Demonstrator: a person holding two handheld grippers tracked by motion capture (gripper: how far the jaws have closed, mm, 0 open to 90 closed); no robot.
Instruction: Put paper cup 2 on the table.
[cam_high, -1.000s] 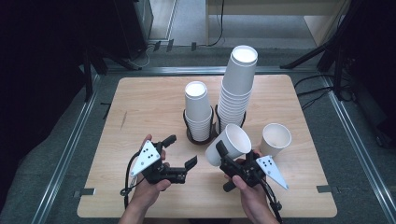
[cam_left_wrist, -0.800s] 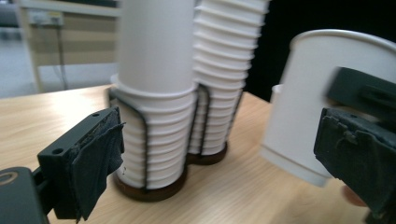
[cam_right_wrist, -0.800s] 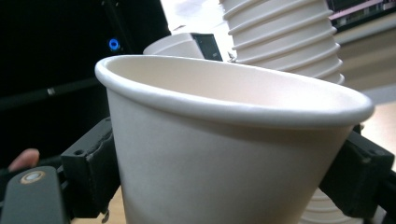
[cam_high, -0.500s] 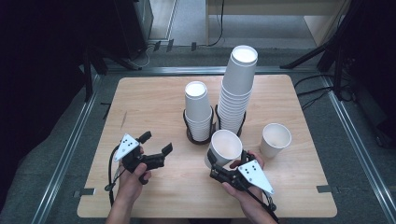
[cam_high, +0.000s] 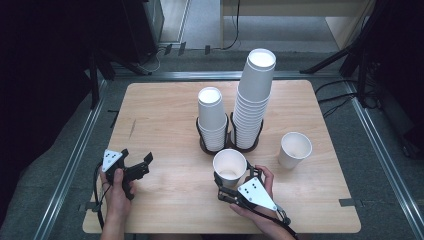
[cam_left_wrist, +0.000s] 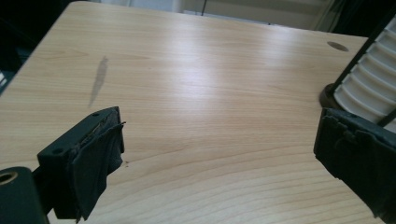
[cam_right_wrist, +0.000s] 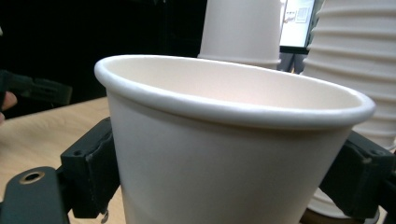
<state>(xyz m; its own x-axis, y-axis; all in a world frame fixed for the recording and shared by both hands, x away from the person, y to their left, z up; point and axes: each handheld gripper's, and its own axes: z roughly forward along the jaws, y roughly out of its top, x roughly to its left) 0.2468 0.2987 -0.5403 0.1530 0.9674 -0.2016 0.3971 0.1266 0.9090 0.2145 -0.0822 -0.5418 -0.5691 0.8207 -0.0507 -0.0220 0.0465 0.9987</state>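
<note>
My right gripper (cam_high: 226, 189) is shut on a white paper cup (cam_high: 229, 166), held upright just in front of the cup stacks. In the right gripper view this cup (cam_right_wrist: 224, 154) sits between both black jaws, mouth up and empty. My left gripper (cam_high: 141, 167) is near the table's front left, open, with nothing between its fingers. The left gripper (cam_left_wrist: 215, 158) has its jaws spread wide over bare wood in its own view. A short stack of cups (cam_high: 211, 119) and a tall stack (cam_high: 253, 100) stand in a black wire holder (cam_high: 201, 141) at mid-table.
A single white cup (cam_high: 295, 149) stands upright on the wooden table (cam_high: 160, 115), right of the held cup. The short stack's ribbed rims (cam_left_wrist: 369, 88) show at the right edge of the left gripper view. Metal rails and dark floor surround the table.
The left gripper has drawn back to the left front of the table. The right gripper has brought the cup from a tilt to upright, slightly left and nearer.
</note>
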